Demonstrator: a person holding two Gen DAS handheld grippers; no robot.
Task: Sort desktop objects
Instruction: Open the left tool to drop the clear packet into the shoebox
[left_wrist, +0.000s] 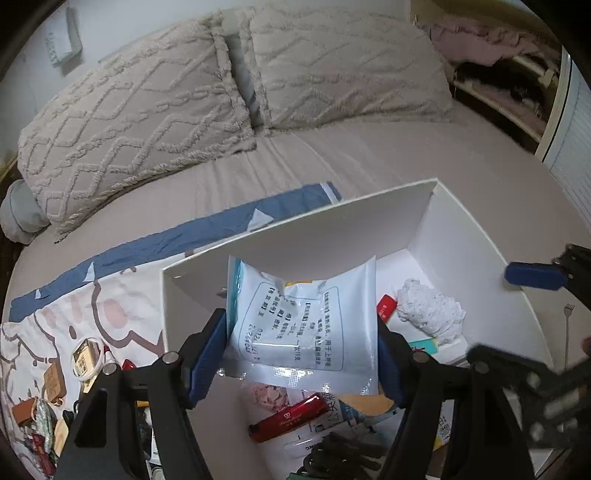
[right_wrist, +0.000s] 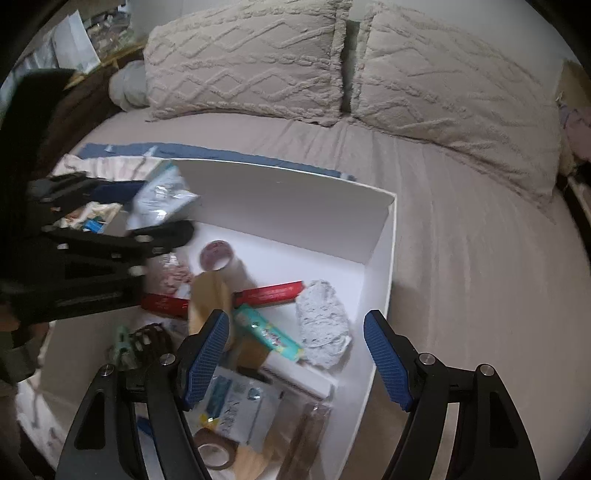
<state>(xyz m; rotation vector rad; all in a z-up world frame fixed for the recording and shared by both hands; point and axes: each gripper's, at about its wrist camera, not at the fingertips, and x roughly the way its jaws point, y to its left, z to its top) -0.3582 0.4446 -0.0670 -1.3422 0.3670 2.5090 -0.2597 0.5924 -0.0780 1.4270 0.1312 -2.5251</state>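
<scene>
My left gripper is shut on a white and blue plastic packet with printed text, held upright over the near left part of a white box. In the right wrist view that left gripper and the packet appear blurred at the box's left edge. My right gripper hangs open above the box, with nothing between its fingers. Below it lie a crumpled white tissue, a teal pack and a long red box. The right gripper's blue pad shows at the right edge.
The box also holds a tape roll, a brown tape roll, a black clip and a red case. Small items lie on a patterned cloth left of the box. Two pillows lie at the bed's far end.
</scene>
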